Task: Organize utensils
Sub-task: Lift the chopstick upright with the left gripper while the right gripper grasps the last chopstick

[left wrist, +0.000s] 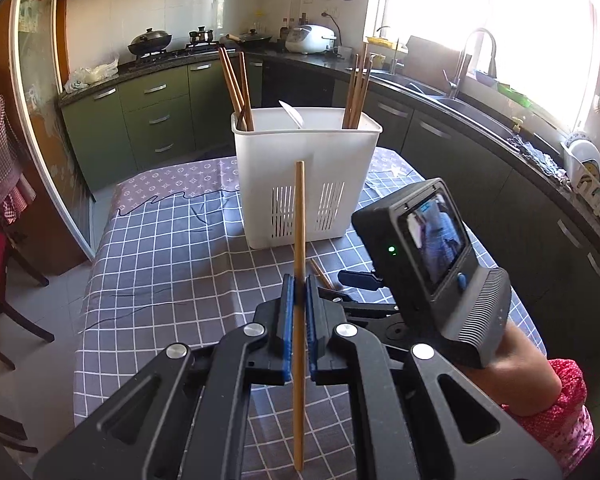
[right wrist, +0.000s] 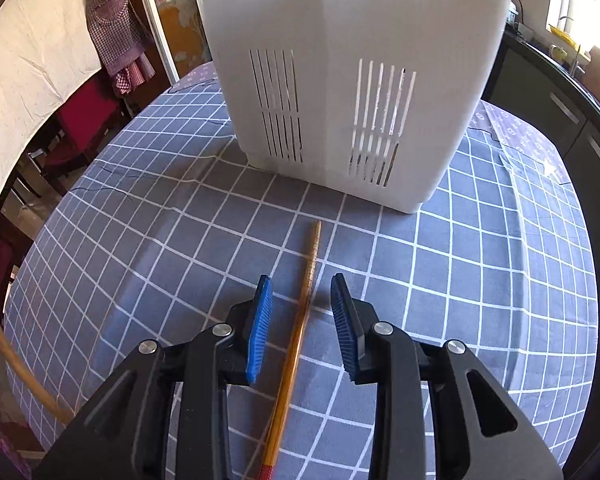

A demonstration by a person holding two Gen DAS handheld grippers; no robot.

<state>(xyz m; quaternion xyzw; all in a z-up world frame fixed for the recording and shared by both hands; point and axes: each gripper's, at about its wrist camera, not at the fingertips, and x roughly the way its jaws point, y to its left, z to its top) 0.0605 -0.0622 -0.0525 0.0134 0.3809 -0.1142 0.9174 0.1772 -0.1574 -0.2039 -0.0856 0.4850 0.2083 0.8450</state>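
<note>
The left tool (left wrist: 299, 284) grips a chopstick (left wrist: 299, 216) upright between its blue pads, clear above the checked worktop (left wrist: 160, 248) and short of the white caddy (left wrist: 306, 176). The caddy stands toward the far end of the worktop, with bare cloth on its left and on the near side; more chopsticks (left wrist: 236, 84) lean from its left and right compartments. The right tool (right wrist: 302, 292) hangs low over a second chopstick (right wrist: 300, 320) lying flat on the cloth, jaws partly open with one pad on each side and neither touching it; its far tip stops just short of the caddy's slotted wall (right wrist: 340, 120). Cabinets (left wrist: 480, 168) run close along the worktop's right edge.
</note>
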